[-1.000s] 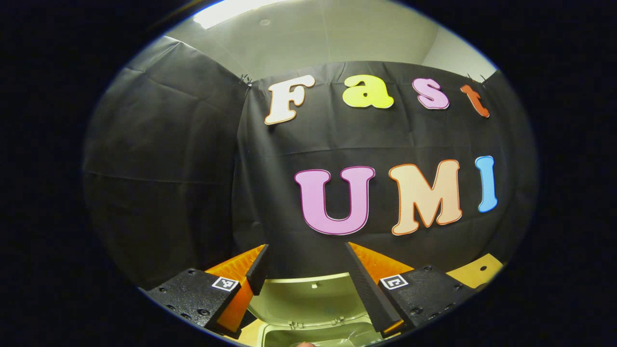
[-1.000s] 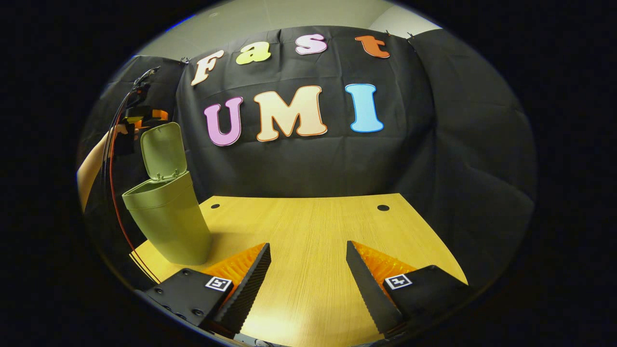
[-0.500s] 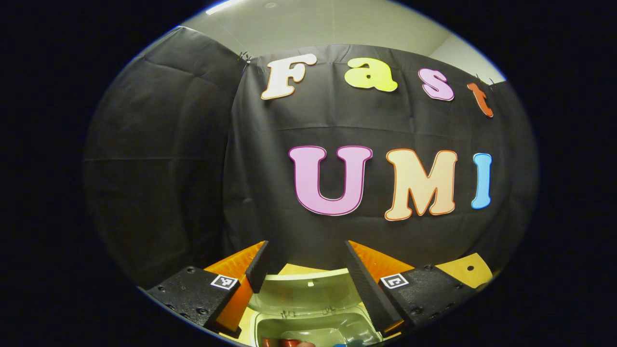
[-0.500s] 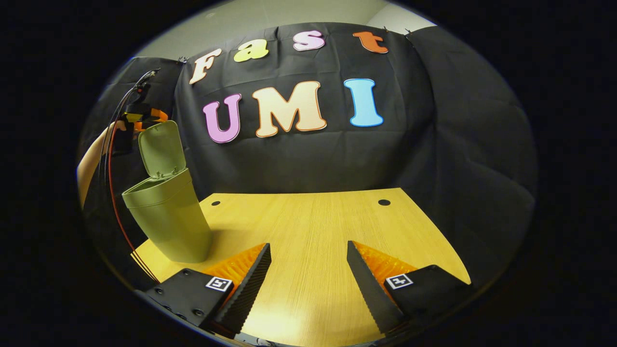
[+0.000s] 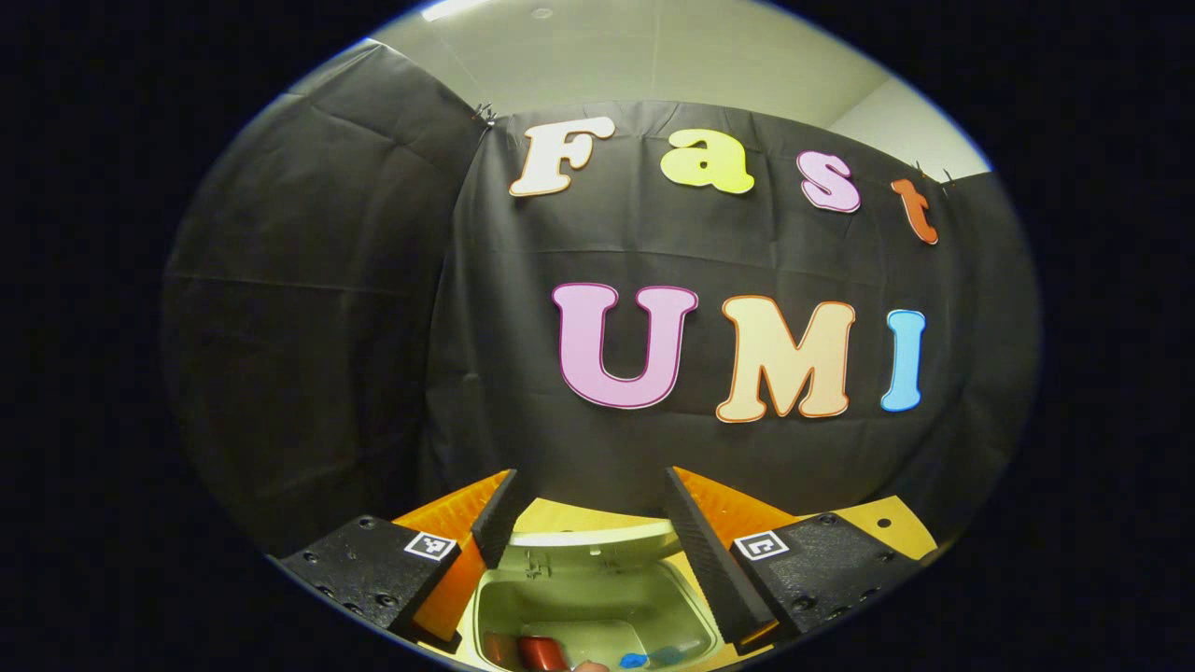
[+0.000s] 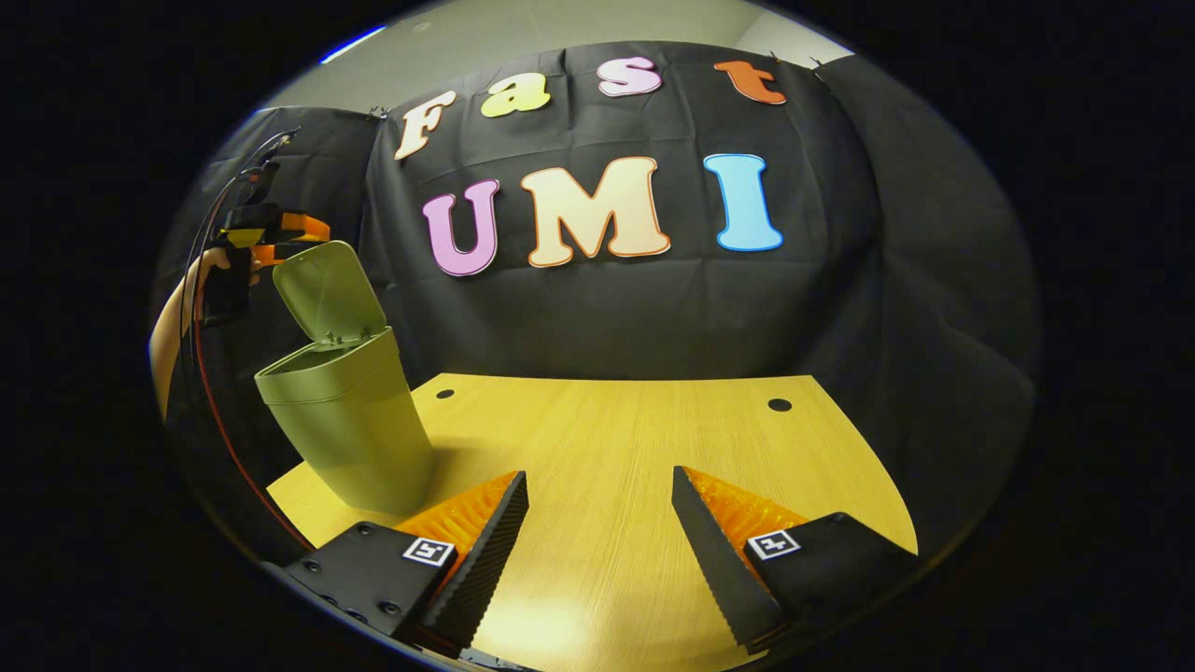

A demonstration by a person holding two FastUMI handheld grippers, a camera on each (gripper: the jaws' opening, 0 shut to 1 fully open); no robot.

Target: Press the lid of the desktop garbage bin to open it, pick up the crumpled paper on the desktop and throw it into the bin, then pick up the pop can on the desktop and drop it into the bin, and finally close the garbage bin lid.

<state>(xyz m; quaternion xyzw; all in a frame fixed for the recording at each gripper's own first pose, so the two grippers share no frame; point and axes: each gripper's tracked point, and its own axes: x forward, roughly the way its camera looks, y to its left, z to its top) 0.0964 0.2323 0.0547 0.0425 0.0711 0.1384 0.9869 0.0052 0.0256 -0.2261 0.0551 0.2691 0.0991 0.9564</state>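
Green plastic bin (image 5: 597,607) is sitting directly below the left gripper (image 5: 588,523) in the left gripper view; cam is looking down into it past the fingers. Fingers are standing spread, nothing between them. Lid (image 5: 593,544) is standing open, hinged at the far rim, lying between the two fingertips in this view. Inside the bin: red pop can (image 5: 534,651) is lying at the near-left of the bottom, partly cut off by the edge of view; small blue bits (image 5: 644,658) next to it, can't tell what they are. Crumpled paper can't be made out inside. Wooden desktop (image 5: 896,523) is showing beyond the bin and at right.

Right gripper view: right gripper (image 6: 597,551) is hovering over the desktop (image 6: 616,448) w/ fingers spread apart, holding nothing. Bin (image 6: 345,420) is standing upright at the left side of the desktop, near the left edge. Lid (image 6: 329,289) is tilting up and back, open. Left gripper (image 6: 271,229) is hanging above and just behind the lid, apart from it as far as can be told, w/ a hand (image 6: 210,271) holding it and cables (image 6: 201,355) trailing down at left. Two dark holes (image 6: 779,405) are showing near the desktop's far edge.
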